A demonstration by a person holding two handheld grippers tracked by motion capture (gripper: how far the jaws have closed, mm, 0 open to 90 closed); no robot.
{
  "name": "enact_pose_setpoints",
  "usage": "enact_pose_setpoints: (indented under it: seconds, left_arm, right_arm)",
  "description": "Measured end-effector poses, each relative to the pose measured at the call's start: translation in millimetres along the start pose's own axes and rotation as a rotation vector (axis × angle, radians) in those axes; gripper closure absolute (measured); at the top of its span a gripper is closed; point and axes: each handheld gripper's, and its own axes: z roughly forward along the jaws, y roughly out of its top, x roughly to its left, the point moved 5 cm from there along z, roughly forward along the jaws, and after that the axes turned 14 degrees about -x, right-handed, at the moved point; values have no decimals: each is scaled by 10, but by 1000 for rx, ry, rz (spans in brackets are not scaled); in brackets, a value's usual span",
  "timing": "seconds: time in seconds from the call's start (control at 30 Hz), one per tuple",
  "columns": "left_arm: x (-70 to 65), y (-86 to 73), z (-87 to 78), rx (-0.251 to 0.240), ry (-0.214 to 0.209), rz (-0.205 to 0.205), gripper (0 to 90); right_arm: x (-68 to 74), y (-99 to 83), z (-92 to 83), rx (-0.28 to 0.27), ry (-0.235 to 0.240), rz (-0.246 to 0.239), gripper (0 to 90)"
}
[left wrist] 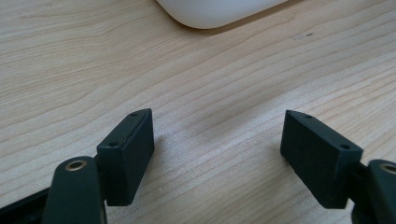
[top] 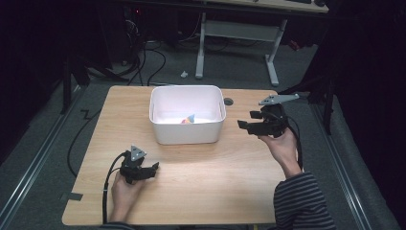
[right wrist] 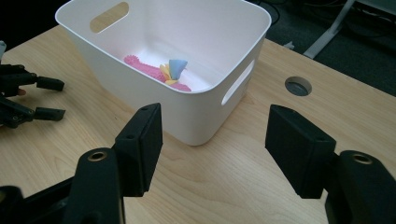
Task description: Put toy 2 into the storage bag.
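A white plastic bin [top: 186,129] stands at the far middle of the wooden table [top: 201,182]. Inside lie a pink bumpy toy [right wrist: 144,69] and a small blue and yellow piece [right wrist: 175,70]. My right gripper [top: 246,120] hovers to the right of the bin, held in a hand with a striped sleeve. Its jaws point toward the bin [right wrist: 187,112] and stand apart with nothing between them, the gripper [right wrist: 215,135] open. My left gripper [top: 153,169] rests low at the near left, open over bare wood [left wrist: 217,140]. The bin's corner [left wrist: 219,11] lies ahead of it.
A round cable hole [top: 228,101] sits in the table just right of the bin [right wrist: 298,86]. Beyond the table are a dark floor with cables [top: 153,62] and the white legs of another desk [top: 201,43]. The other gripper [right wrist: 51,98] shows at the left edge.
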Motion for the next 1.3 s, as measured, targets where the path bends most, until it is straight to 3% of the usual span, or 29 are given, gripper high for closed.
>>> enact_pose_setpoints:
  seconds: [0.37,0.47,0.57,0.63,1.1,1.3]
  left_arm:
    - [0,0,0,0,0,0,261]
    - [0,0,0,0,0,0,261]
    - [0,0,0,0,0,0,261]
    - [0,0,0,0,0,0,261]
    - [0,0,0,0,0,0,262]
    - [-1,0,0,0,0,-1,261]
  right_arm:
    - [-27,-219,-195,-18,-26,16,368]
    - [-27,-280,-230,-41,-10,40,370]
    - [-20,-374,-245,-33,-33,25,370]
    - [-16,-432,-250,-32,-27,42,370]
    - [7,-859,-138,-9,-61,64,371]
    - [26,-1037,-48,-2,-50,97,372]
